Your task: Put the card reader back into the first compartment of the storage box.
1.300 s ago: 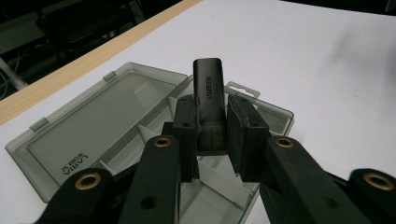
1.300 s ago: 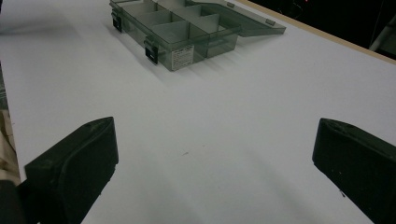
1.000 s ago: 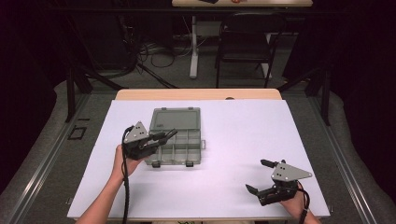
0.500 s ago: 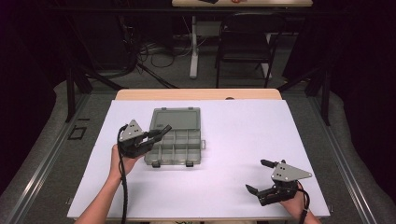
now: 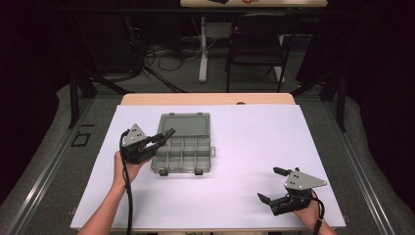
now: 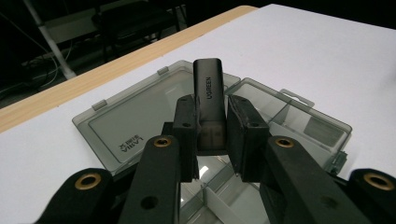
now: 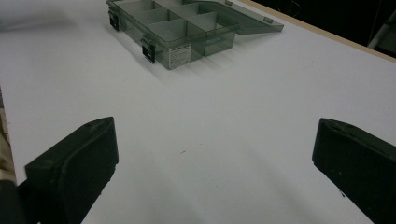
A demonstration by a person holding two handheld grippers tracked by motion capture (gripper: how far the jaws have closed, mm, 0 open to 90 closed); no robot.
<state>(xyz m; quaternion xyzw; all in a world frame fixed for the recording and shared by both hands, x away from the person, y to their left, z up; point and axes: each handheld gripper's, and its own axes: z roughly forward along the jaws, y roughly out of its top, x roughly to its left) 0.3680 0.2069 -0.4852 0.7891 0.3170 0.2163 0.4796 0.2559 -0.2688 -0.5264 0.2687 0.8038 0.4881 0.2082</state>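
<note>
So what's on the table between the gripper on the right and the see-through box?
Nothing. In the high view, bare white table runs from the open right gripper to the organizer box; the right gripper view shows the same.

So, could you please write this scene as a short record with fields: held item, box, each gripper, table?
held item: black adapter with a printed logo, clamped upright
left gripper: shut on the adapter, above the box's compartments
box: grey clear organizer box, lid open flat, compartments look empty
right gripper: jaws wide open, holds nothing, low near the table's right front
table: white surface
</note>
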